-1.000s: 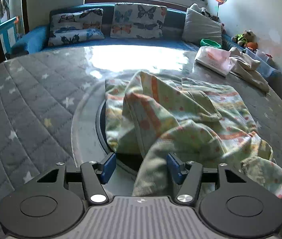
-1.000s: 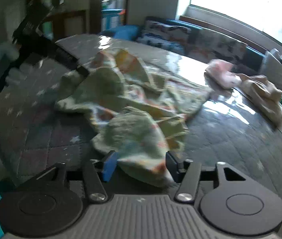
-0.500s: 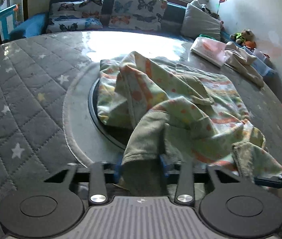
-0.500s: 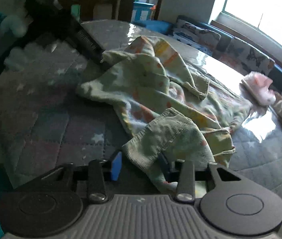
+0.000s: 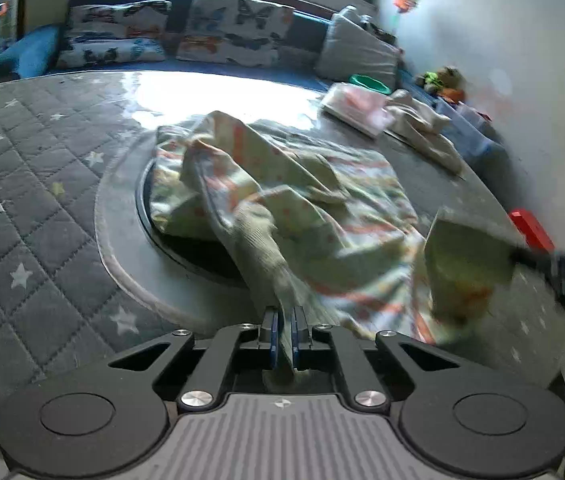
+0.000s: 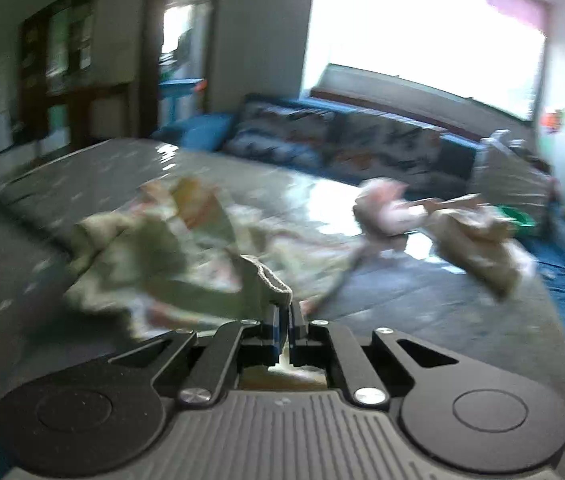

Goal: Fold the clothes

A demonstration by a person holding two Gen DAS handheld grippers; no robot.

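A crumpled pale green garment (image 5: 302, 200) with orange and red print lies across the middle of the quilted grey table (image 5: 34, 184). My left gripper (image 5: 284, 320) is shut on one ribbed cuff of it, the cloth pulled taut from the pile. In the right wrist view the same garment (image 6: 170, 248) is blurred, and my right gripper (image 6: 284, 320) is shut on another ribbed cuff (image 6: 270, 280). That other cuff (image 5: 466, 256) shows lifted at the right of the left wrist view, pinched by the dark right gripper.
A folded pink cloth (image 5: 356, 108) and a beige garment (image 5: 422, 128) lie at the table's far right. A blue sofa with butterfly cushions (image 5: 234, 36) runs behind the table. A red object (image 5: 530, 228) sits by the right wall.
Both grippers went from open around the cuffs to fully shut on them. The right gripper then swung up and rightward, lifting its cuff; the view is motion-blurred.
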